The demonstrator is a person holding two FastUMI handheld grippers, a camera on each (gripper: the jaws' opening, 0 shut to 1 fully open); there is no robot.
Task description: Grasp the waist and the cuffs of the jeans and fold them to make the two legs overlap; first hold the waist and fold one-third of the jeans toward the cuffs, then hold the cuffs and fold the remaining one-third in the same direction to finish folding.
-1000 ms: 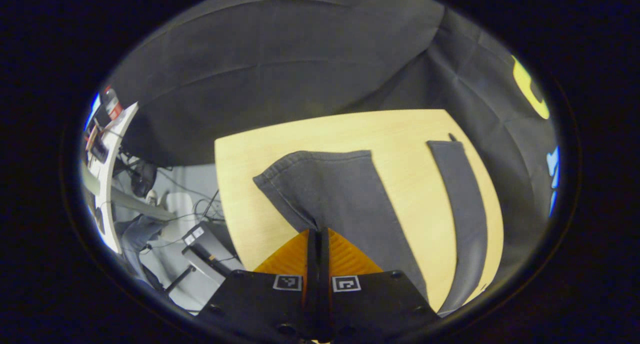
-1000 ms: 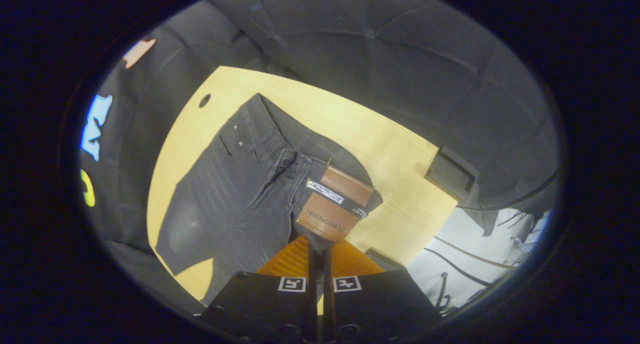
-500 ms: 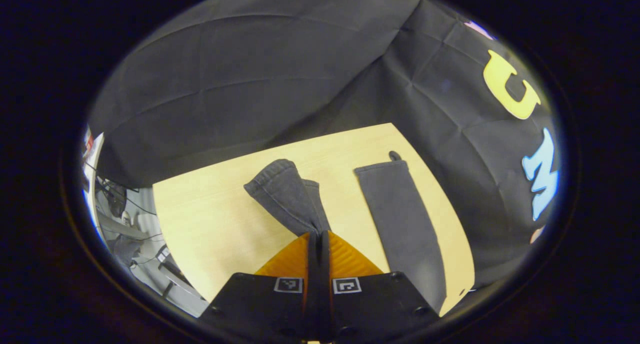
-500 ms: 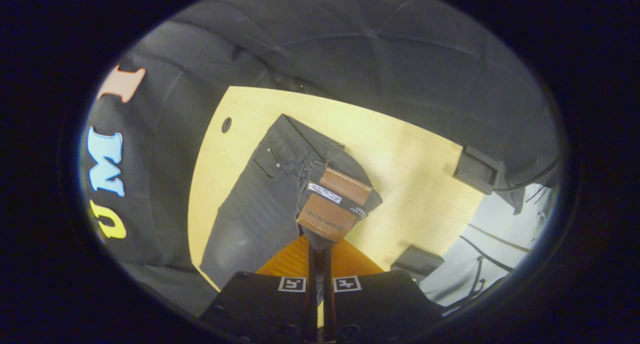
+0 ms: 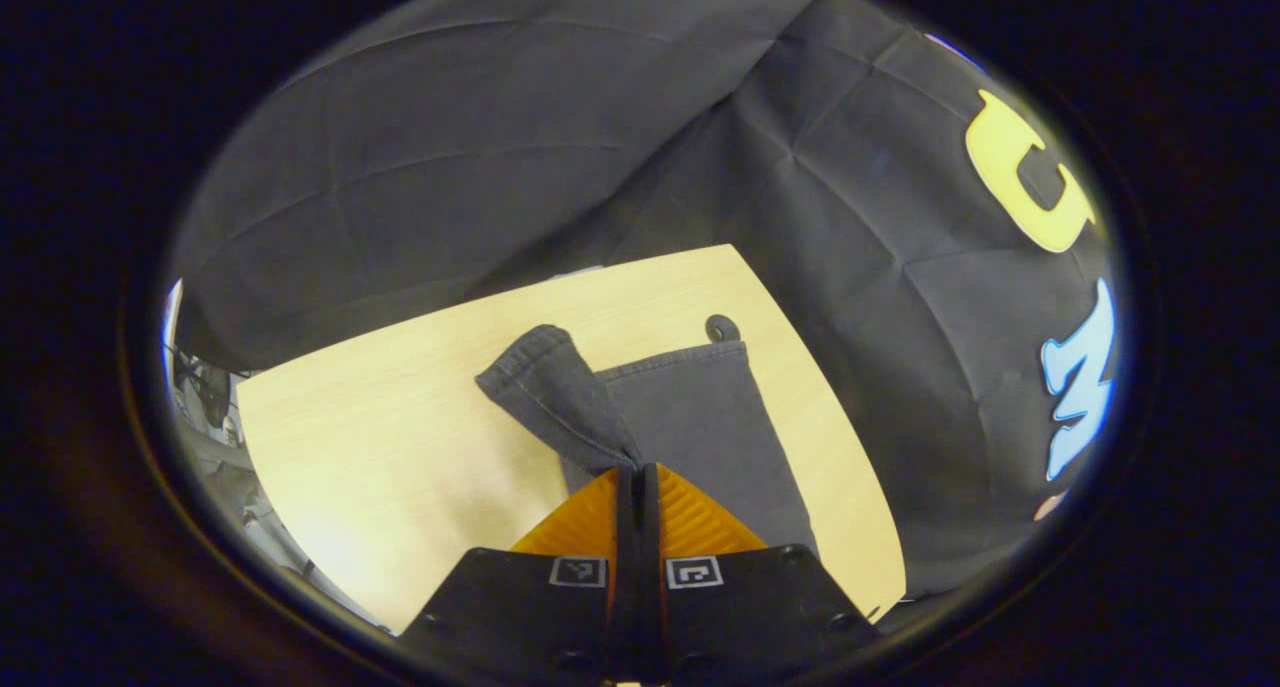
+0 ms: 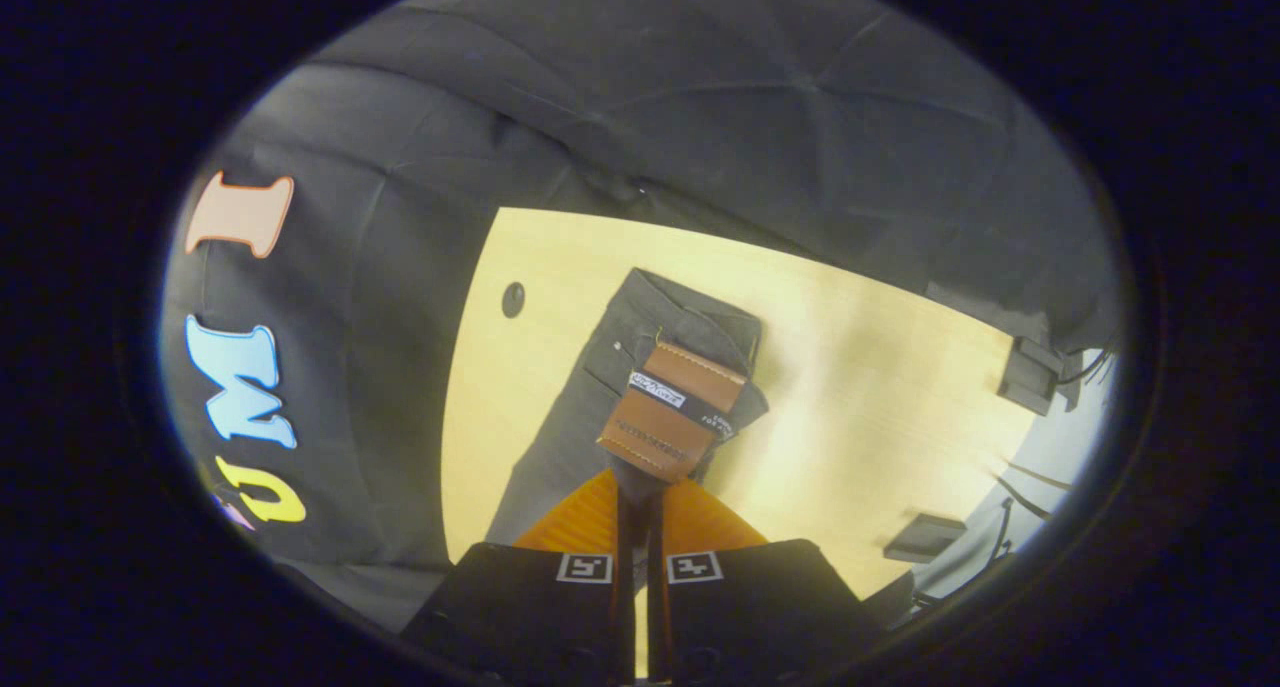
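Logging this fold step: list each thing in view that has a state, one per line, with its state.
jeans: half folded, one side lifted over the other.
cuff: raised, pinched by the left gripper.
other leg: flat on the table.
waist patch: raised, pinched by the right gripper.
left gripper: shut on the cuff.
right gripper: shut on the waist.

The left tool (image 5: pixel 636 470) is seen at the bottom centre of the left gripper view, its fingers pressed together on a fold of the jeans (image 5: pixel 560 397). The right tool (image 6: pixel 637 492), bottom centre of the right gripper view, is likewise clamped on the waist.
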